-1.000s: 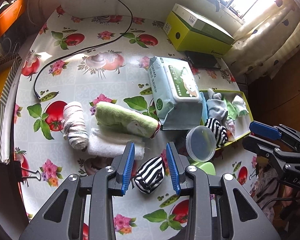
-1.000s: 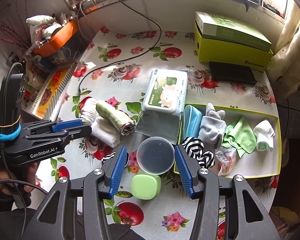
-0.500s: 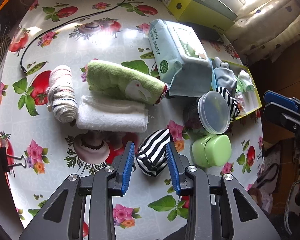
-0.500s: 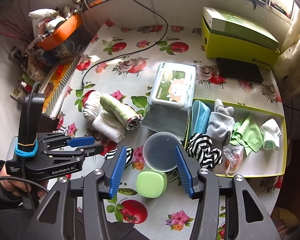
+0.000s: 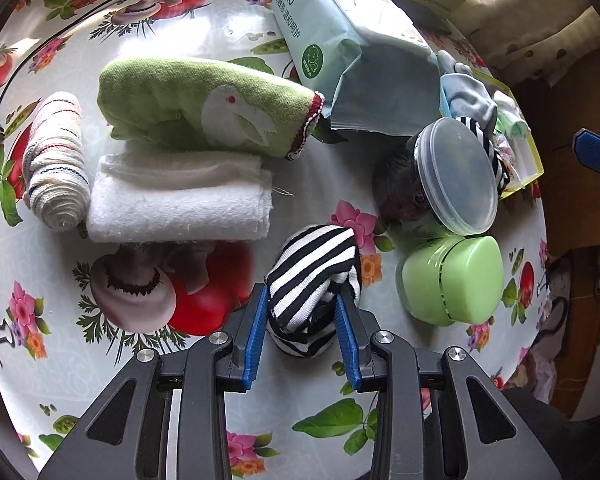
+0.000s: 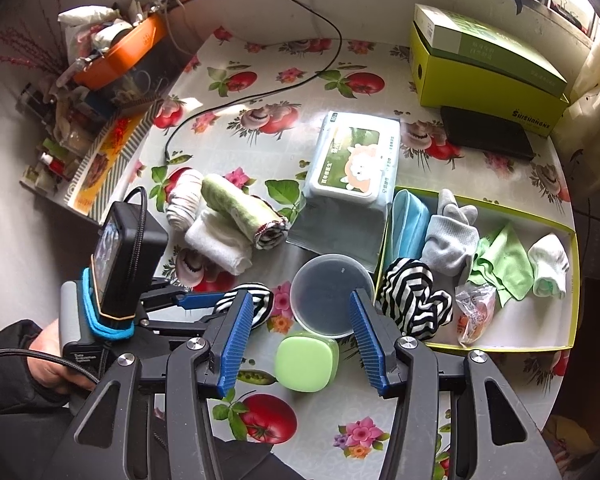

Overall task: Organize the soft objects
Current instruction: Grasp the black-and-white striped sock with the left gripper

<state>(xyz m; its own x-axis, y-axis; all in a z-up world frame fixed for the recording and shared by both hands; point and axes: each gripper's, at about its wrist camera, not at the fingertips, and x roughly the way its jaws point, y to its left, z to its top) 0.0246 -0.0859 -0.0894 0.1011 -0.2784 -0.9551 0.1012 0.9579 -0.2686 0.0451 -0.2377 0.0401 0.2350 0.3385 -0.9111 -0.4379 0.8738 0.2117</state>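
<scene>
We are straddling striped sock bundle (image 5: 314, 276) with left gripper (image 5: 302, 334), jaws apart, pads flanking it, not squeezing; bundle lying just left of green case (image 5: 452, 280), long axis along fingers. Right gripper (image 6: 298, 344) hovering apart, empty.

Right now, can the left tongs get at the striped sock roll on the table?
Probably yes. The left tongs already straddle the striped sock roll, one blue pad on each side, with nothing between. The green container stands clear to one side.

Floral-clothed table (image 6: 380, 408) bears rolled towels (image 5: 180, 200), containers.
</scene>
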